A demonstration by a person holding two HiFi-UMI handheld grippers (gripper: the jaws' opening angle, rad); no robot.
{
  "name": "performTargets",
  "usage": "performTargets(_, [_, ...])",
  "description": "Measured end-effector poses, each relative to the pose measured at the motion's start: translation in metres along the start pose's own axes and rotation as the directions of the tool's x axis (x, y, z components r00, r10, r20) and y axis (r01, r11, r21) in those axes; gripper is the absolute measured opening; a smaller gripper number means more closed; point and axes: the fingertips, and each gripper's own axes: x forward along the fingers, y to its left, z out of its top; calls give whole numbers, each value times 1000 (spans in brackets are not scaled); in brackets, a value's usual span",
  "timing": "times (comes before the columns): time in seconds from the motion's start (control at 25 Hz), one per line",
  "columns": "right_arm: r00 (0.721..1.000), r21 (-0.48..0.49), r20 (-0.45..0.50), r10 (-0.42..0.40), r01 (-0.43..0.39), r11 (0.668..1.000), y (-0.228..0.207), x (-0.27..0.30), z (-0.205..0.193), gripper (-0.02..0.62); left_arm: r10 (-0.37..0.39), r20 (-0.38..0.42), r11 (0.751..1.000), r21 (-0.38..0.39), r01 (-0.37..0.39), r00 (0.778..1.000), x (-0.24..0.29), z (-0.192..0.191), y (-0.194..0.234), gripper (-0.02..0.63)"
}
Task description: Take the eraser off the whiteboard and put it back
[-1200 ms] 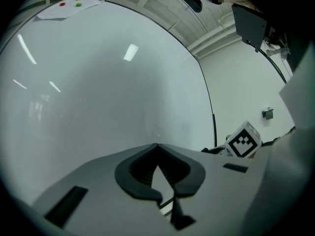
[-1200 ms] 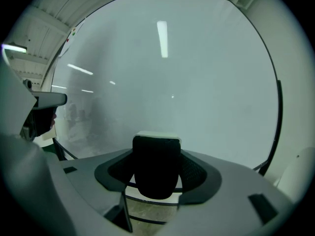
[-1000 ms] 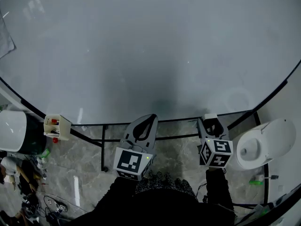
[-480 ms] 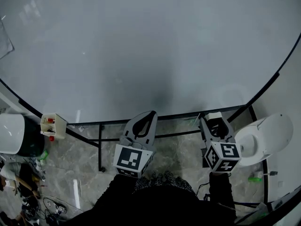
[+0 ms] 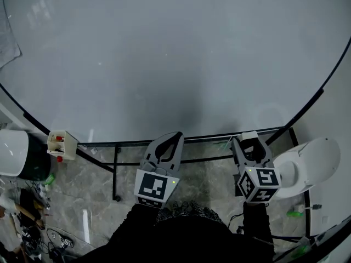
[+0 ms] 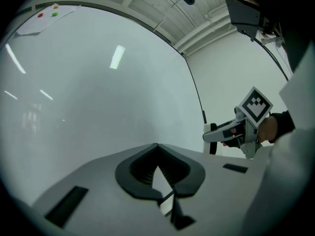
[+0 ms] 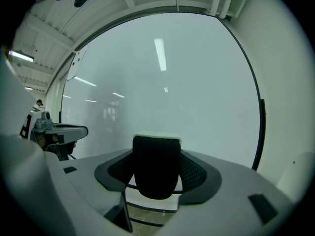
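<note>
**Eraser [image 7: 156,156] gripped on the right, at the board's lower edge**

Nearest, the right gripper [image 5: 251,147] has its jaws clamped on the eraser, dark felt facing the camera, probably carried for its return. The left gripper [image 6: 157,147] idles beside it, jaws pressed together on nothing. Beyond stands the whiteboard [image 5: 164,53]. Whether eraser and board touch is unclear, and the eraser's pale back barely shows.

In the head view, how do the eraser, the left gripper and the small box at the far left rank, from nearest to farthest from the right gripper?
1. eraser: clamped between the jaws of the right gripper.
2. left gripper: beside it, on its left, shut and empty.
3. small box: far left of the view, well beyond the left gripper.
</note>
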Motion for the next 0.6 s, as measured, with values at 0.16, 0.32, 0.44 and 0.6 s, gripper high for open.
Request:
performTargets(0.16, [1000, -8, -3, 3, -3, 1000, -1, 2, 0, 270, 20, -19, 999, 46, -19, 1000, 0, -1, 3, 3])
performTargets(0.32, [1000, -7, -4, 6, -6, 1000, -2, 3, 1, 270, 21, -5, 999, 27, -21, 1000, 1, 3, 2, 3])
performTargets(0.44, [1000, -4, 1, 9, -9, 1000, -4, 2, 2, 270, 16, 48, 1000, -26, -15, 999, 1, 9, 1, 5])
performTargets(0.6, [1000, -2, 2, 31, -31, 1000, 1, 2, 3, 270, 24, 86, 998, -52, -19, 996, -1, 14, -1, 5])
